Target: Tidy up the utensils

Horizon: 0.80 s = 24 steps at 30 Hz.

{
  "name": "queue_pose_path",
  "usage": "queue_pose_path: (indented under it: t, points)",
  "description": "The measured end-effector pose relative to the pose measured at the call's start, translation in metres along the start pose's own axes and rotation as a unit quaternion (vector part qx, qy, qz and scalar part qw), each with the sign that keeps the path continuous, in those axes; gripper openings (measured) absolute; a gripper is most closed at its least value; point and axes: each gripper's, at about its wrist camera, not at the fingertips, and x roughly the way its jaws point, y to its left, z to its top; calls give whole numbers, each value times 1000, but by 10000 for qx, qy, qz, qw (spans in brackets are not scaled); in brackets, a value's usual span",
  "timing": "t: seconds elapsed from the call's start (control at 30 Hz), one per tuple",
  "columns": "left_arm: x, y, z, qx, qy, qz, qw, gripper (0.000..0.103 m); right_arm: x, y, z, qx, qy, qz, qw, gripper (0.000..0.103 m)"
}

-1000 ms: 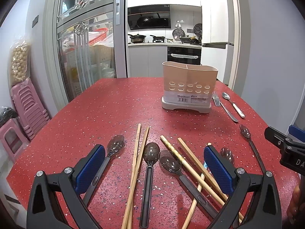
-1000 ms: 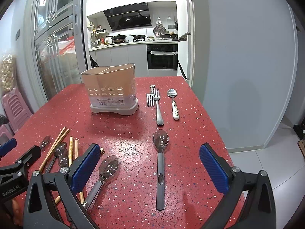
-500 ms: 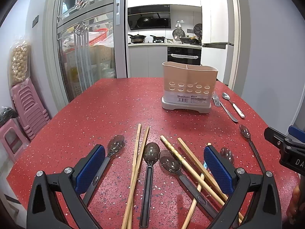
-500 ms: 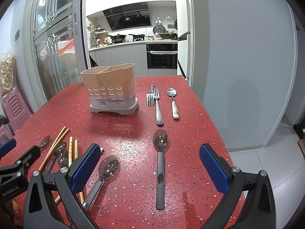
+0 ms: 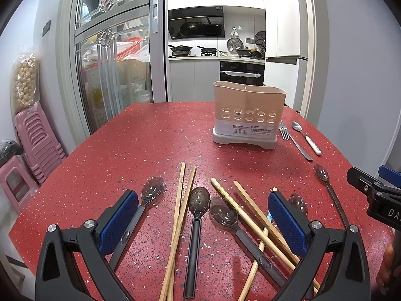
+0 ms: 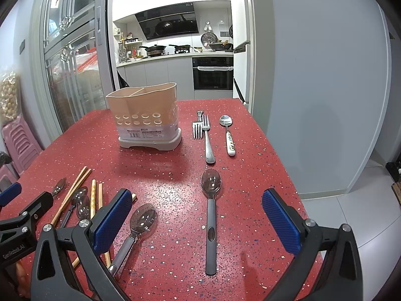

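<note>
Nothing moved: dark spoon [image 6: 211, 215] lies between right gripper's [image 6: 200, 222] (spread) fingers [image 6: 280, 222].

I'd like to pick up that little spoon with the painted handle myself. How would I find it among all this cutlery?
Start at the beige utensil holder standing on the red table. To its right lie the metal forks, and just beyond them, nearest the table's right edge, lies the spoon. It alone has a white handle with small pictures; the other spoons have dark handles.

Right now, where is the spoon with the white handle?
In the right wrist view the white-handled spoon lies at the table's far right, just right of the fork, beyond the beige utensil holder.
</note>
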Motion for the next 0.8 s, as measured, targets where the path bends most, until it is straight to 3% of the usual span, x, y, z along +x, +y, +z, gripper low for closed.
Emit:
queue_pose_path:
  t: [0.8]
  points:
    - [1, 0, 0, 0, 28, -10, 10000, 103, 0, 1, -2, 27, 32, 9, 10000, 103]
